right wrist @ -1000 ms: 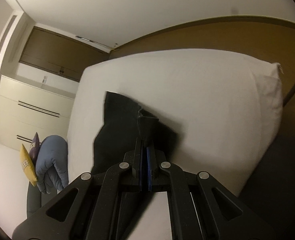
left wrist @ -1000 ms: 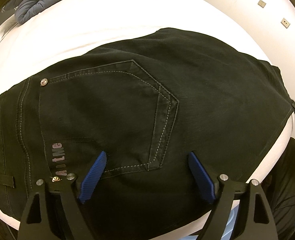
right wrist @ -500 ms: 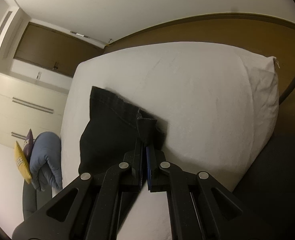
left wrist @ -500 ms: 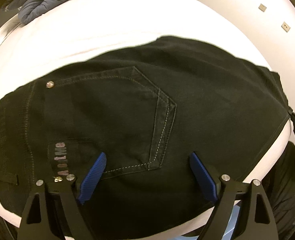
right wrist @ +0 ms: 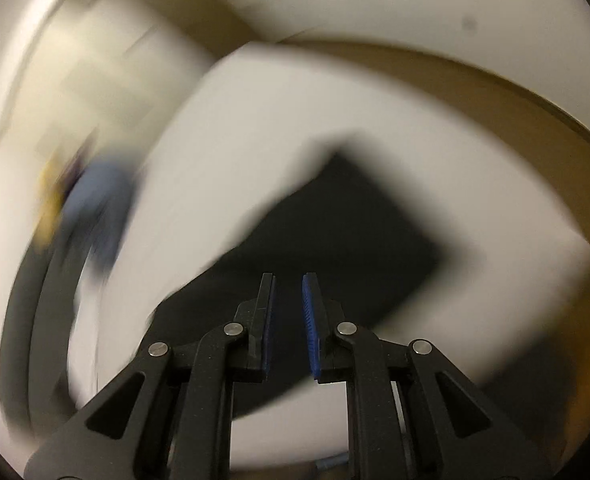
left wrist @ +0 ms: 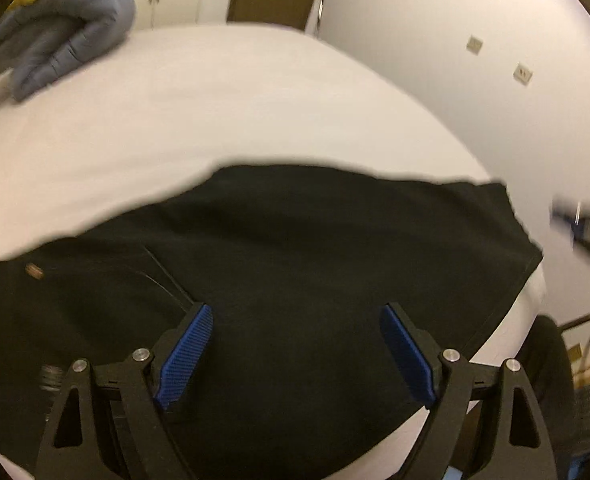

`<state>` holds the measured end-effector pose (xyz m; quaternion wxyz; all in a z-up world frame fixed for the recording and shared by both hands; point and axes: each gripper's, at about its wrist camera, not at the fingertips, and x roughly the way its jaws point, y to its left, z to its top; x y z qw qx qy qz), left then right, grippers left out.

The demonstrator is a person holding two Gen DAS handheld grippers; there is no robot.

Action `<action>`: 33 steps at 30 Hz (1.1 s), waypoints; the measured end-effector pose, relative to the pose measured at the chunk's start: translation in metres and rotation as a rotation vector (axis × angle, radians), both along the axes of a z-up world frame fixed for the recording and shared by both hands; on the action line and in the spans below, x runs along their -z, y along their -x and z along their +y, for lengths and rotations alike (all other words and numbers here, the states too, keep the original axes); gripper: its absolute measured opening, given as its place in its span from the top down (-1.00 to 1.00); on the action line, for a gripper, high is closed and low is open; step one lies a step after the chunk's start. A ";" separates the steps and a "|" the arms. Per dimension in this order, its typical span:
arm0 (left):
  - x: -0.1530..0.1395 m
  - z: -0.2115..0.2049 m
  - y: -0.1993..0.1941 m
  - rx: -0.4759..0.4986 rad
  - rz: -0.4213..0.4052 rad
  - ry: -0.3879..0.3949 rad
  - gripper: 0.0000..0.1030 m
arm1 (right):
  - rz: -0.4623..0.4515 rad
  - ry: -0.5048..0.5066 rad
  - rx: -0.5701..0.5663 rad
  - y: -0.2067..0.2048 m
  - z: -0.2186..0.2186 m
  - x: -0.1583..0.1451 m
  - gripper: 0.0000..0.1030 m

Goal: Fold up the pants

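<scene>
The black pants (left wrist: pixel 295 280) lie folded on the white bed (left wrist: pixel 215 112); left claw (left wrist: pixel 295 344) wide above them, right claw (right wrist: pixel 289 320) narrowly parted, empty; soft, heavyish denim, best pinched at a folded edge.

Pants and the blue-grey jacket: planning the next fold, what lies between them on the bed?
Only bare white sheet lies between the pants and the jacket, as the left wrist view shows.
</scene>
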<state>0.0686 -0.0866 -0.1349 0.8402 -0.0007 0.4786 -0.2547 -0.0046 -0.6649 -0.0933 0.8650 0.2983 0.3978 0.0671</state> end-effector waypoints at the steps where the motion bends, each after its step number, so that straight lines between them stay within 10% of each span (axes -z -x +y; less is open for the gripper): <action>1: 0.013 -0.005 0.000 0.005 0.041 -0.018 -0.56 | -0.024 0.064 -0.117 -0.026 0.031 -0.011 0.74; 6: 0.032 -0.007 0.025 0.001 0.054 -0.020 -0.48 | -0.013 0.233 -0.628 -0.147 0.187 -0.018 0.70; 12: 0.037 0.007 0.021 -0.007 0.073 0.050 -0.49 | 0.098 0.478 -0.848 -0.220 0.305 0.046 0.00; 28: 0.042 0.017 0.019 -0.010 0.061 0.075 -0.48 | 0.116 0.694 -0.755 -0.271 0.354 0.113 0.48; 31: 0.041 0.025 0.020 -0.008 0.059 0.080 -0.48 | 0.103 0.749 -0.510 -0.278 0.325 0.103 0.95; 33: 0.041 0.029 0.020 -0.010 0.060 0.087 -0.48 | 0.172 0.593 -0.364 -0.289 0.288 0.097 0.94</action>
